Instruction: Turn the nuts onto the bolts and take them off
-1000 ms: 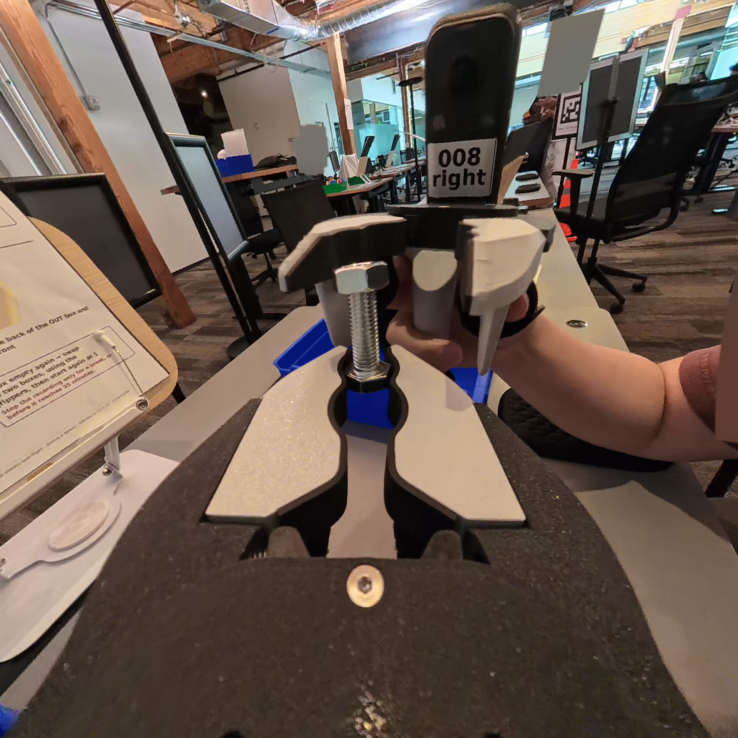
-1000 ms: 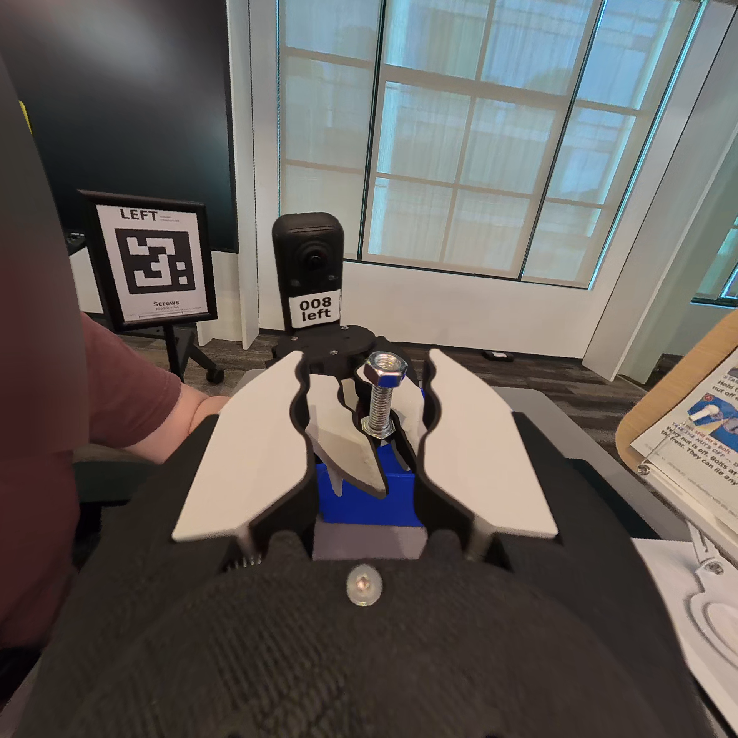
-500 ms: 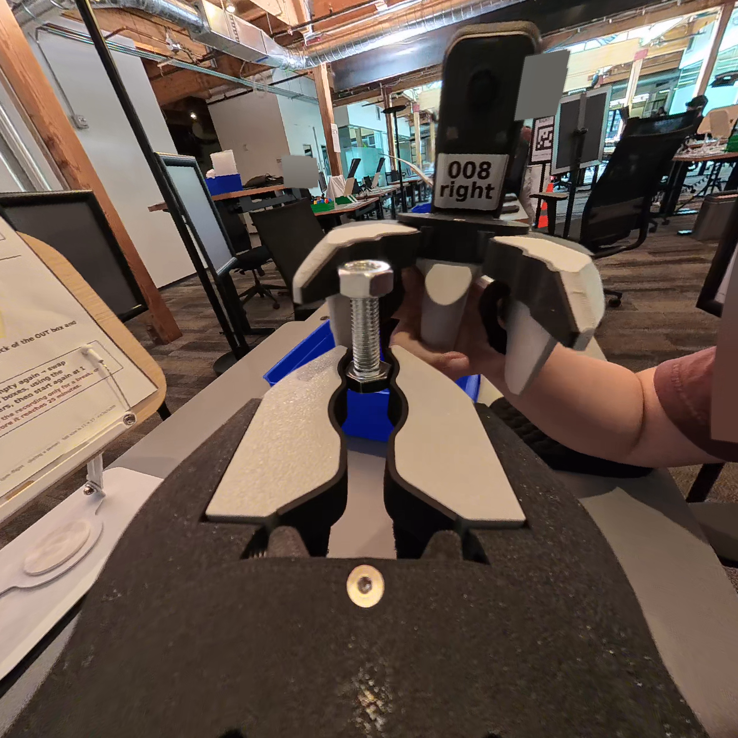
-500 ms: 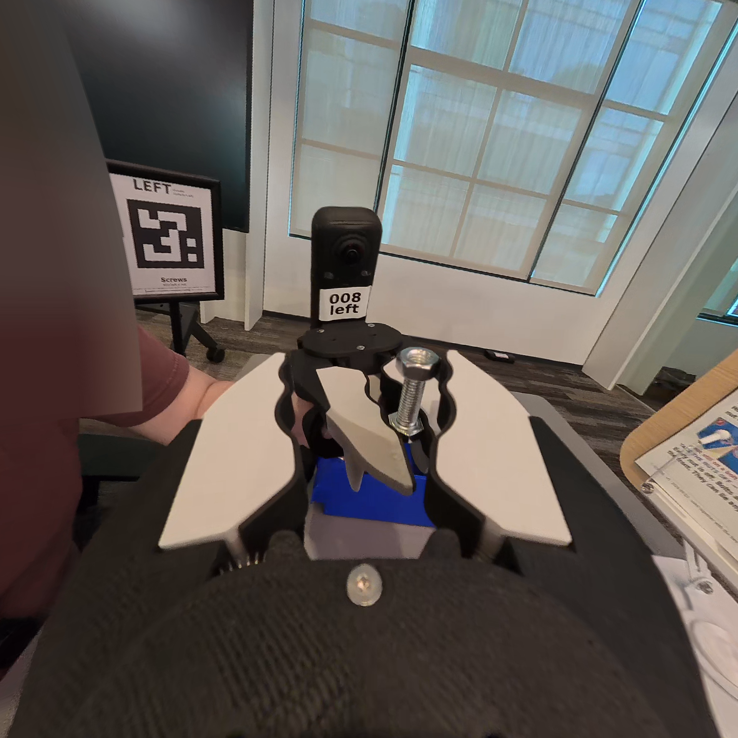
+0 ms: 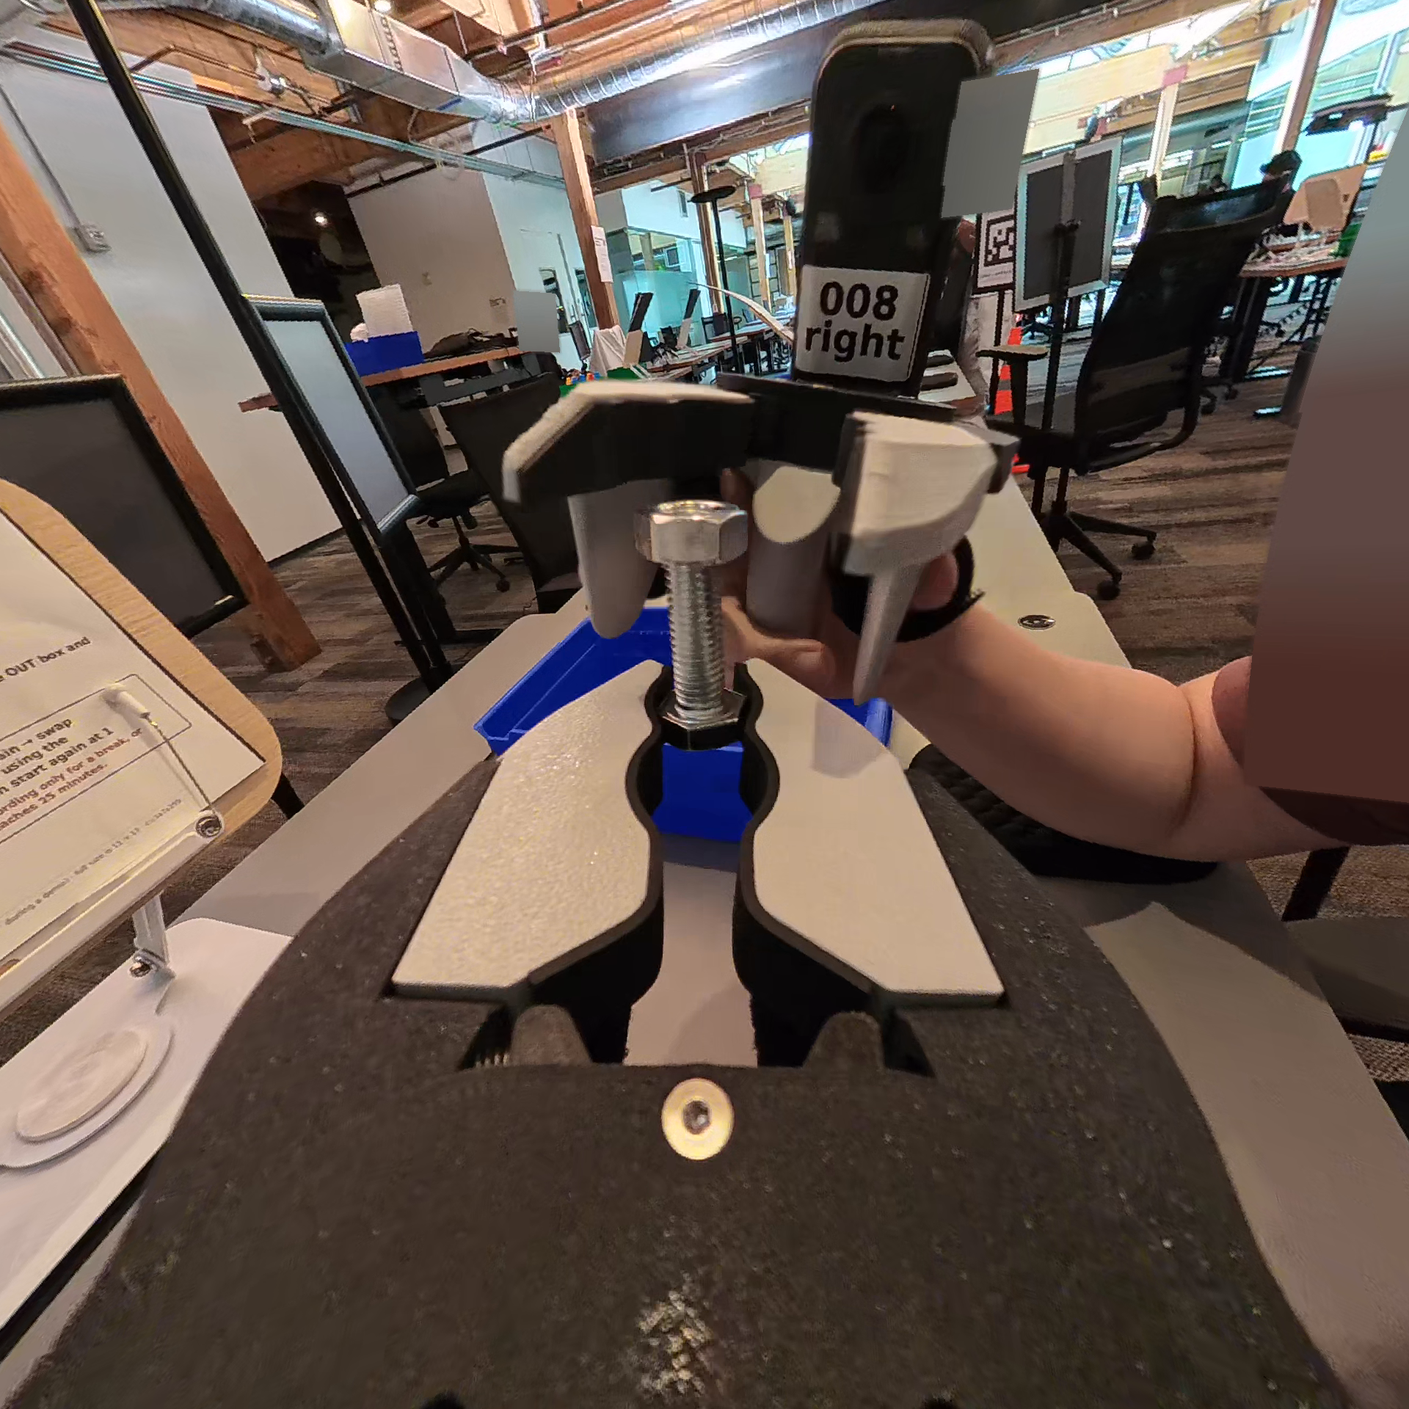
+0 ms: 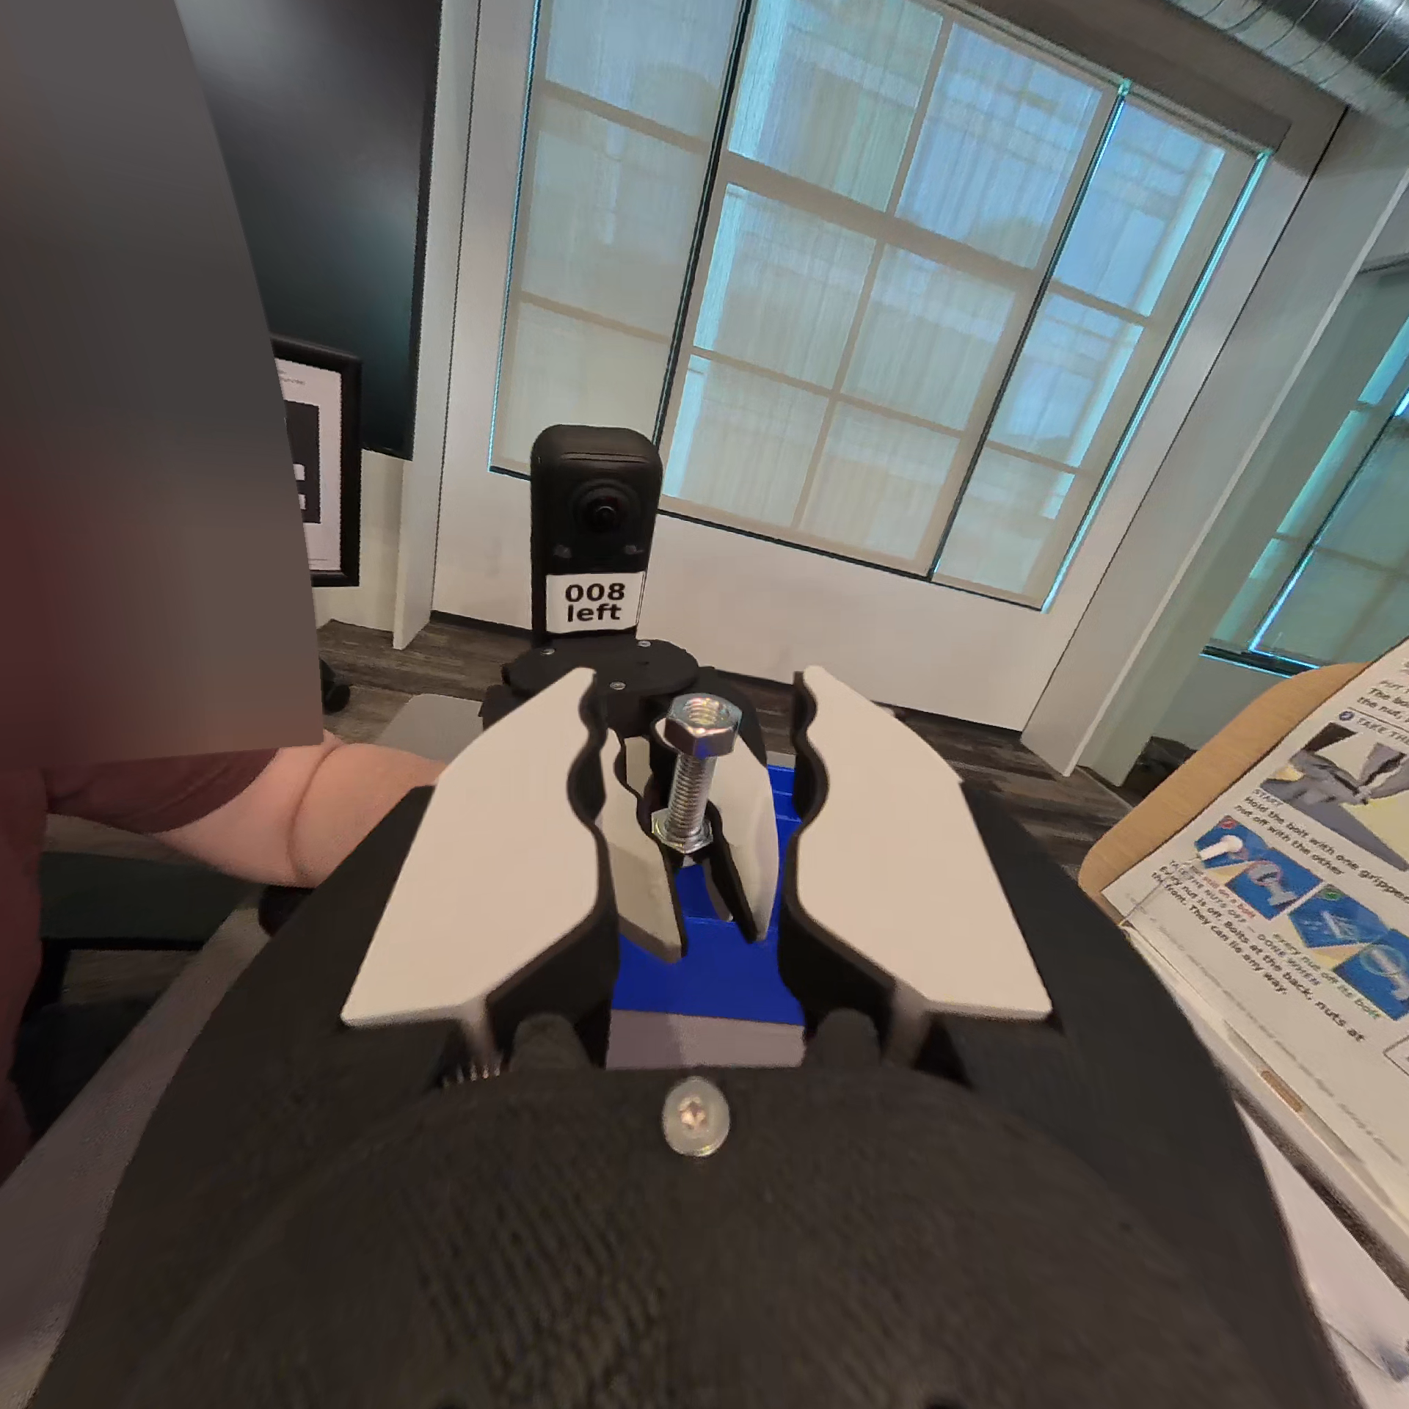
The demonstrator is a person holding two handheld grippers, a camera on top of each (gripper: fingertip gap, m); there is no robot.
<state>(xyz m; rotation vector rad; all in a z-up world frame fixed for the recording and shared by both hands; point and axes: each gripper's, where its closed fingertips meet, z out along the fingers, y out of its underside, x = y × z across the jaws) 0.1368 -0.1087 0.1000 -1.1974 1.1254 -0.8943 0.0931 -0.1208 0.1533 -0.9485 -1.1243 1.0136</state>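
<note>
Between the fingers of the left gripper (image 5: 701, 686), closed tight on the bolt (image 5: 695, 633) by what looks like its hex head (image 5: 700, 717), low in the curved notch. Held upright over the blue bin (image 5: 564, 686), most of the thread bare, nut (image 5: 692, 534) at the very top end. Facing it, right gripper (image 6: 694, 675) spread wide open, one finger each side of the nut, gripping nothing; touching or just clear, hard to say.

Probably between one twist and the next. Whether winding on or off, impossible to judge from this alone.

Steel throughout: stiff, hard, fairly heavy for its size, smooth and slippery on the flats. No fear of crushing, so squeeze firmly. Best taken across two opposite flats of the nut, square to the thread, not on the corners and never on the thread itself. Likely to spin freely, and likely to drop into the bin once past the last thread.

Farther out: grey table (image 5: 366, 861) under the bin, printed sheet (image 6: 1296, 861) on a wooden board to one side, a bare forearm behind each tool.

Hidden: underside of the head inside the left jaws, bin contents behind the fingers, any other bolts or nuts. Top hex taken for the nut only from the threaded hole seen in the right wrist view; not certain.
</note>
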